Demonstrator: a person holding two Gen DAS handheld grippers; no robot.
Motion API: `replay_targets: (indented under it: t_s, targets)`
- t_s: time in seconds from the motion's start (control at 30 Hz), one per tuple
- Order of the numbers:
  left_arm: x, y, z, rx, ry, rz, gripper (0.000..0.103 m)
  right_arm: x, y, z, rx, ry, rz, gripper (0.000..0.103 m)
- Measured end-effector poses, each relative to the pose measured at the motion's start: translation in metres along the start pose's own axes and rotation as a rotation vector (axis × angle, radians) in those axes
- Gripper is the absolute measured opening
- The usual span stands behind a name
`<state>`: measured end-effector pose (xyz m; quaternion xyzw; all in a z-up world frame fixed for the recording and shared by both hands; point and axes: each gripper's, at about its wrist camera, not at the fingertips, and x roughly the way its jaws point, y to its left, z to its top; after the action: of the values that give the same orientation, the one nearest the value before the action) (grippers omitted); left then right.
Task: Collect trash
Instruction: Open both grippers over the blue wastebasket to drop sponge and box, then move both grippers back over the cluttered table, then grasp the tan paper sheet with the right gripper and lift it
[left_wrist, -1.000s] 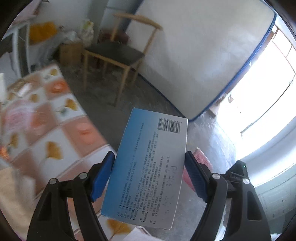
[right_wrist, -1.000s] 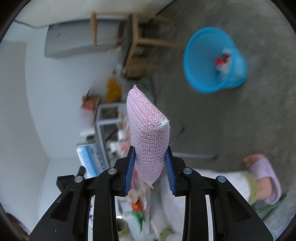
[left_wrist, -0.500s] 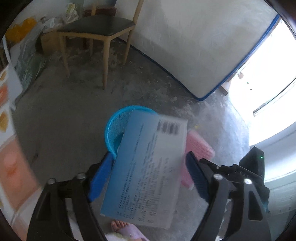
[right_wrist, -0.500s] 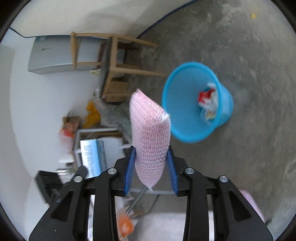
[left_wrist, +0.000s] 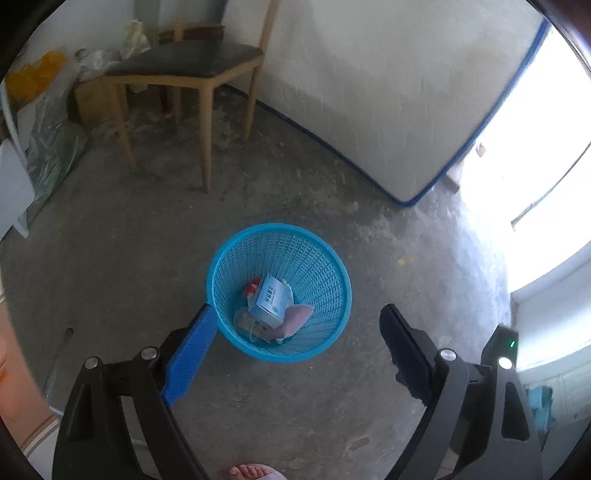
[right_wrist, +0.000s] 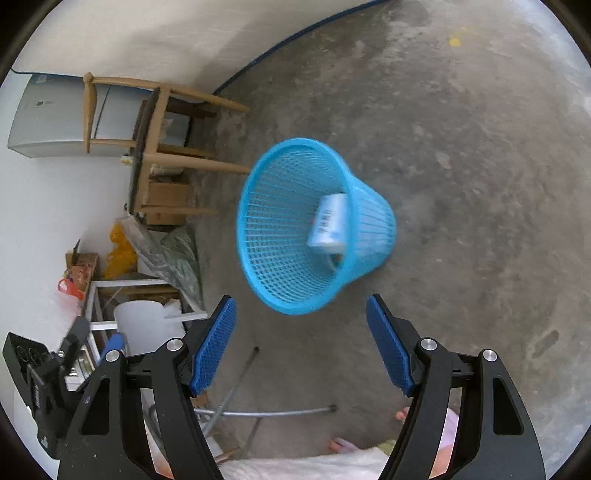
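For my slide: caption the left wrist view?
Open left gripper above blue basket holding box and pink pad.

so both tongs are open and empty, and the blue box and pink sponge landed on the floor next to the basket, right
Not quite. The left tongs and right tongs are open and empty, but the blue box and pink sponge lie inside the blue basket, not on the floor beside it. The left wrist view shows this.

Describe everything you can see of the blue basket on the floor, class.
The blue basket looks like plastic mesh, round, with a wide rim tapering to a narrower base. It stands upright on the bare concrete floor, near a wooden chair. Inside lie a blue and white box, a pink net pad and other scraps. Neither gripper touches it.
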<state>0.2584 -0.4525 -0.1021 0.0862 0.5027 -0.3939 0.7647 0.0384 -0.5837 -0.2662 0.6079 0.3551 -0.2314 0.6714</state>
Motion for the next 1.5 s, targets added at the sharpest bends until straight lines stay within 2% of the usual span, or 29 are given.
replay_targets:
  t_s: [0.1,0.27,0.47,0.6,0.67,0.73,0.83,0.97,1.17,1.33,1.43,1.5]
  targets:
    - [-0.029,0.006,-0.002,-0.022,-0.049,-0.018,0.087,-0.011,0.011,-0.005,-0.045,-0.028,-0.030,0.070]
    - [-0.090,0.009,-0.021,-0.044,-0.136,-0.056,0.087,-0.032,0.039,-0.019,-0.196,-0.076,-0.068,0.070]
    - [-0.155,0.015,-0.065,-0.030,-0.206,-0.052,0.087,-0.049,0.089,-0.044,-0.389,-0.068,-0.014,0.070]
    - [-0.209,0.035,-0.102,-0.016,-0.286,0.006,0.087,-0.056,0.122,-0.066,-0.518,-0.043,0.035,0.070]
    - [-0.234,0.051,-0.121,-0.022,-0.321,0.060,0.087,-0.057,0.136,-0.078,-0.571,-0.031,0.055,0.070]
    - [-0.263,0.075,-0.147,-0.060,-0.354,0.147,0.087,-0.058,0.152,-0.096,-0.640,-0.011,0.092,0.070]
    - [-0.294,0.114,-0.178,-0.171,-0.388,0.229,0.087,-0.050,0.181,-0.133,-0.768,0.051,0.159,0.070]
    - [-0.335,0.171,-0.229,-0.367,-0.436,0.328,0.087,-0.031,0.233,-0.203,-0.978,0.194,0.267,0.070]
    - [-0.368,0.225,-0.273,-0.569,-0.482,0.396,0.086,0.007,0.314,-0.310,-1.237,0.359,0.359,0.075]
    - [-0.379,0.252,-0.294,-0.657,-0.478,0.417,0.077,0.051,0.355,-0.388,-1.421,0.424,0.322,0.076]
    - [-0.384,0.263,-0.308,-0.682,-0.474,0.406,0.073,0.075,0.360,-0.416,-1.475,0.458,0.271,0.076]
    - [-0.388,0.267,-0.315,-0.690,-0.478,0.394,0.072,0.086,0.358,-0.427,-1.484,0.464,0.221,0.069]
